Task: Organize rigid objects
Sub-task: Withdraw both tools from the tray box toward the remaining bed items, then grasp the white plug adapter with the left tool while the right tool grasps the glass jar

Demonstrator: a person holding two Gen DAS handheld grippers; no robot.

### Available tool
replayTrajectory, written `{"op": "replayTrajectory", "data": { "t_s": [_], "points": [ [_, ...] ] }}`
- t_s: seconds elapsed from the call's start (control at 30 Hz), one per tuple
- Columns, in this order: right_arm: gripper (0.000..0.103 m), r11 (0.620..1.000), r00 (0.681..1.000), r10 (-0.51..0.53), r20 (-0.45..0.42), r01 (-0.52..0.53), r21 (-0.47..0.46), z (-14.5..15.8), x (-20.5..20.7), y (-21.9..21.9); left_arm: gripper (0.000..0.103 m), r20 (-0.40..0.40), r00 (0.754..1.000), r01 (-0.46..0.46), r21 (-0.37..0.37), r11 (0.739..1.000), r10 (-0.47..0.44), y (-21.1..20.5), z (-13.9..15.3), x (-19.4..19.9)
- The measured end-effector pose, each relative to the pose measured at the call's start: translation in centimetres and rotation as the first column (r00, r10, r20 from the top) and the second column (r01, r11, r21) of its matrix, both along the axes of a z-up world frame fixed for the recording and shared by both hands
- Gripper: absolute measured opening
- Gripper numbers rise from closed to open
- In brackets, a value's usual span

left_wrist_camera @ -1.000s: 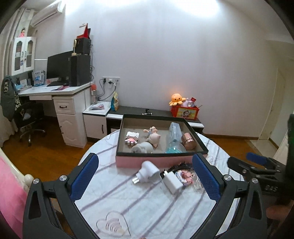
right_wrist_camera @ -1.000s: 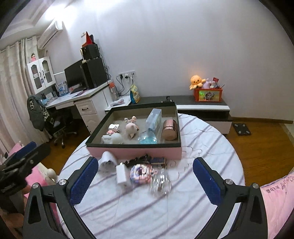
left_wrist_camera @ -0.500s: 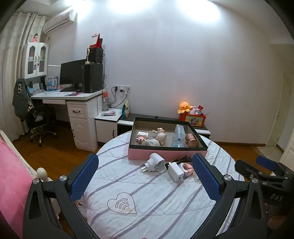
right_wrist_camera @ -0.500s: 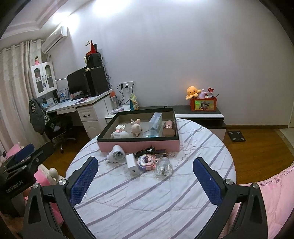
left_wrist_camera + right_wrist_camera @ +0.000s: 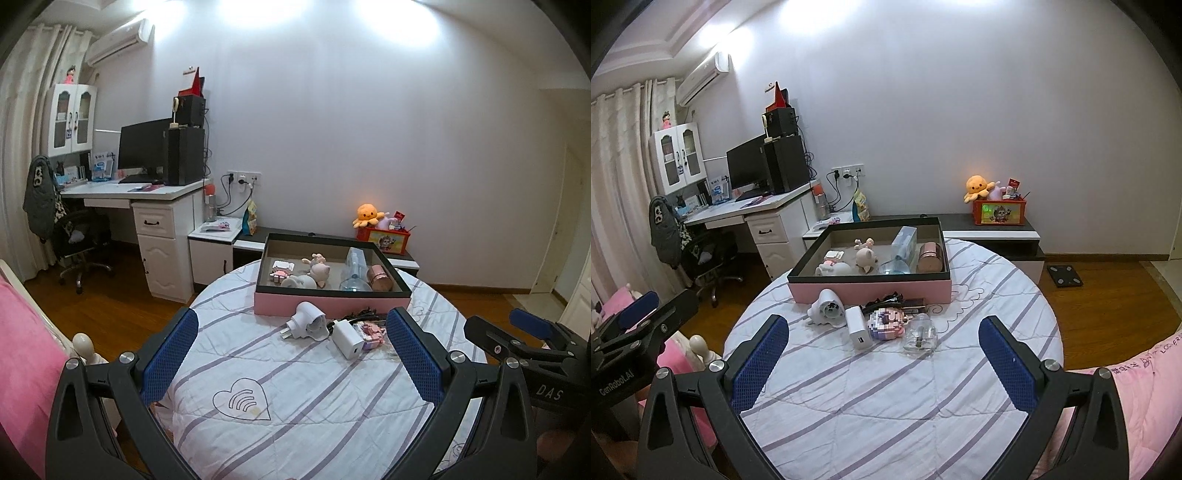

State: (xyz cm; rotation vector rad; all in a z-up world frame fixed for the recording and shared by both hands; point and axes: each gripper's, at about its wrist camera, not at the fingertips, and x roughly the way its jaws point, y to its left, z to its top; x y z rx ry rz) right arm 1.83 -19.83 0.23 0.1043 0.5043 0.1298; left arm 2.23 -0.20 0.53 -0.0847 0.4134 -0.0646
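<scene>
A pink box with a dark rim (image 5: 332,304) (image 5: 868,290) stands at the far side of the round striped table (image 5: 295,387) (image 5: 905,406). Inside lie small figurines (image 5: 866,256), a clear bottle (image 5: 903,243) and a copper tin (image 5: 929,256). In front of it lie a white plug adapter (image 5: 306,321) (image 5: 829,308), a white charger (image 5: 349,338) (image 5: 858,326), a pink block figure (image 5: 886,323), a clear glass jar (image 5: 919,332) and dark clips (image 5: 886,300). My left gripper (image 5: 291,354) and right gripper (image 5: 882,363) hover open over the near table, both empty.
A white desk (image 5: 147,192) with monitor and office chair (image 5: 79,236) stands at the left. A low cabinet (image 5: 990,230) with an orange plush and a red box runs along the wall. Pink bedding (image 5: 22,362) (image 5: 1137,387) flanks the table. Wooden floor (image 5: 1108,291) surrounds it.
Both grippers have drawn back and risen from the table, so the box and loose objects look smaller and farther. Both stay open and empty.
</scene>
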Motion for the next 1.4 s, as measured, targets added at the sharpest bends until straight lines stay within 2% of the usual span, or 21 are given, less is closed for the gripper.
{"op": "replayTrajectory", "data": {
  "t_s": [0.47,0.87,1.0,1.23,1.4],
  "points": [
    [0.103,0.999,0.998,-0.027,-0.05,0.026,-0.034,-2.0,1.3,-0.9,0.103,-0.067,0.998,0.003,0.007,1.0,-0.003,-0.5,-2.4,2.1],
    [0.103,0.996,0.97,-0.079,-0.229,0.066,-0.068,-8.5,7.3,-3.3,0.103,-0.243,0.97,0.003,0.031,1.0,0.005,-0.6,-8.8,9.7],
    [0.103,0.997,0.958,-0.054,-0.283,0.036,-0.07,-10.5,10.1,-3.2,0.103,-0.286,0.958,0.02,0.04,0.999,-0.008,-1.5,-10.5,12.7],
    [0.103,0.996,0.94,-0.028,-0.339,-0.001,-0.085,-12.6,14.0,-2.6,0.103,-0.353,0.935,0.04,0.071,0.997,-0.012,-3.1,-12.4,17.4],
    [0.095,0.996,0.931,-0.006,-0.365,-0.028,-0.089,-13.2,15.3,-2.2,0.103,-0.403,0.915,0.046,0.079,0.996,-0.011,-3.8,-13.7,19.9]
  ]
}}
